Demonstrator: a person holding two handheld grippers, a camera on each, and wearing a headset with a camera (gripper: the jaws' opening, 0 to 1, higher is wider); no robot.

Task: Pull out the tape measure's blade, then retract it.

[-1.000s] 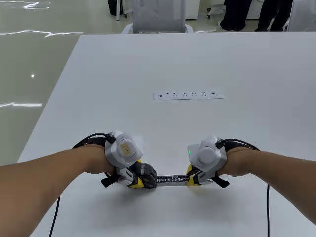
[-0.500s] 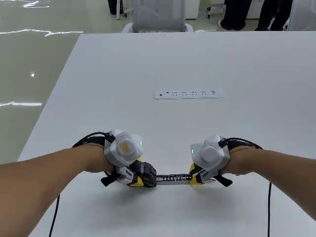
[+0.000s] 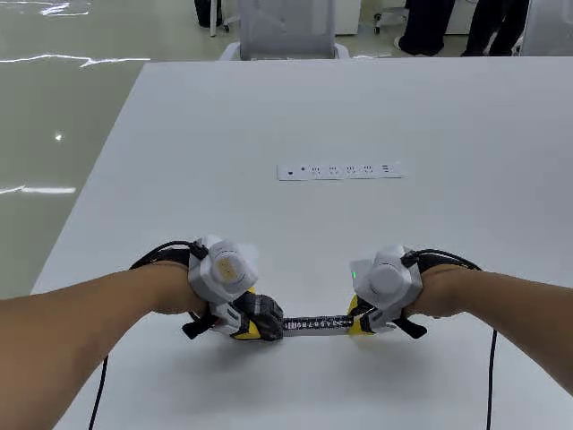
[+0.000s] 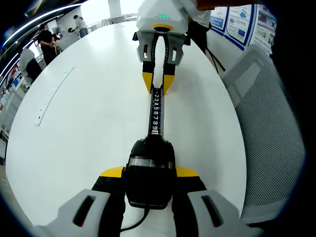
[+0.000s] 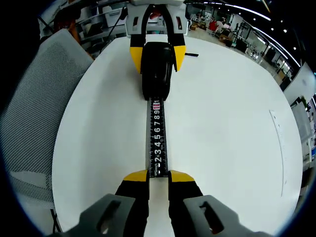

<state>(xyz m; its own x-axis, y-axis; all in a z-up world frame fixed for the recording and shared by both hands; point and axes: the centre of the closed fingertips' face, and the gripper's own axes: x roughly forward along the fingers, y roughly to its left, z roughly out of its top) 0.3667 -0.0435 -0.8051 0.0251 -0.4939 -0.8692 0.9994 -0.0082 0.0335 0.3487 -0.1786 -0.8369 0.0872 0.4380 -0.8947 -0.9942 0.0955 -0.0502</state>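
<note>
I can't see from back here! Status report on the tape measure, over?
Left tool shut on tape measure case. Right tool shut on blade, partly out, straight between them. Power strip far off, not blocking.

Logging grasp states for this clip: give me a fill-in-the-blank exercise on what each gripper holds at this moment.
The left gripper is shut on the tape measure, holding its black ____. The right gripper pinches the tip of the pulled-out ____. The table beneath is ____.
Missing words: case; blade; white.
</note>
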